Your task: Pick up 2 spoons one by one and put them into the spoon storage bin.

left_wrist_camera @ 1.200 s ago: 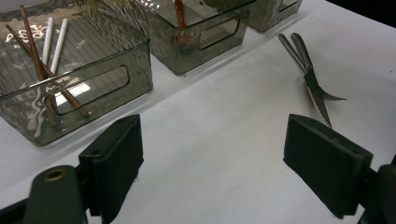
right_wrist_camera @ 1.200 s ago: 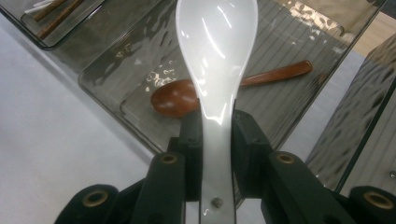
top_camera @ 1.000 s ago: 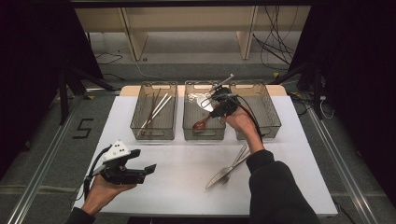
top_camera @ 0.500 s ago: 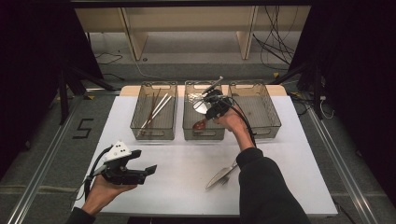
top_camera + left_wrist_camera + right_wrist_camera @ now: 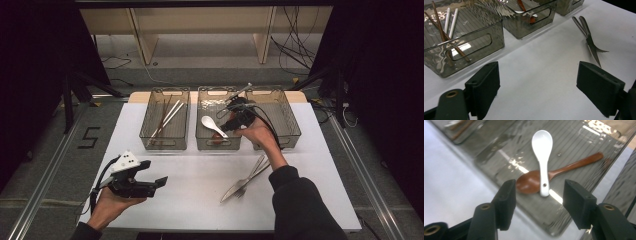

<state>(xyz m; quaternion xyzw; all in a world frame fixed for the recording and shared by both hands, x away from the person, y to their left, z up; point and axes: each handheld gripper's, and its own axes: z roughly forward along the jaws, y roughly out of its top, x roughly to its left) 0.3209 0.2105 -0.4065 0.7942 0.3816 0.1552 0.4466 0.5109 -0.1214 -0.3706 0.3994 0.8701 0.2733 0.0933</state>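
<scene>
A white spoon (image 5: 542,152) lies in the middle clear bin (image 5: 218,144), its handle across a brown wooden spoon (image 5: 531,182). Just above that bin, my right gripper (image 5: 226,121) is open. Its jaws have just been opening, and nothing is between them; the white spoon (image 5: 213,125) lies below them (image 5: 540,188). A knife and fork (image 5: 247,177) lie together on the white table, near the right forearm. My left gripper (image 5: 159,182) is held low at the front left, open and empty (image 5: 537,72). Ahead of it, to the right, are the knife and fork (image 5: 587,37).
The left bin (image 5: 165,137) holds brown and white chopsticks (image 5: 447,25). To the right of the middle bin stands a third bin (image 5: 290,125), partly behind the right hand. The white table (image 5: 190,200) ends close to the person. Cables trail on the floor behind the table.
The right gripper's jaws have opened and let go of the white spoon, which now lies in the middle bin. The right hand shifted a little toward the person. The left hand stayed still.
</scene>
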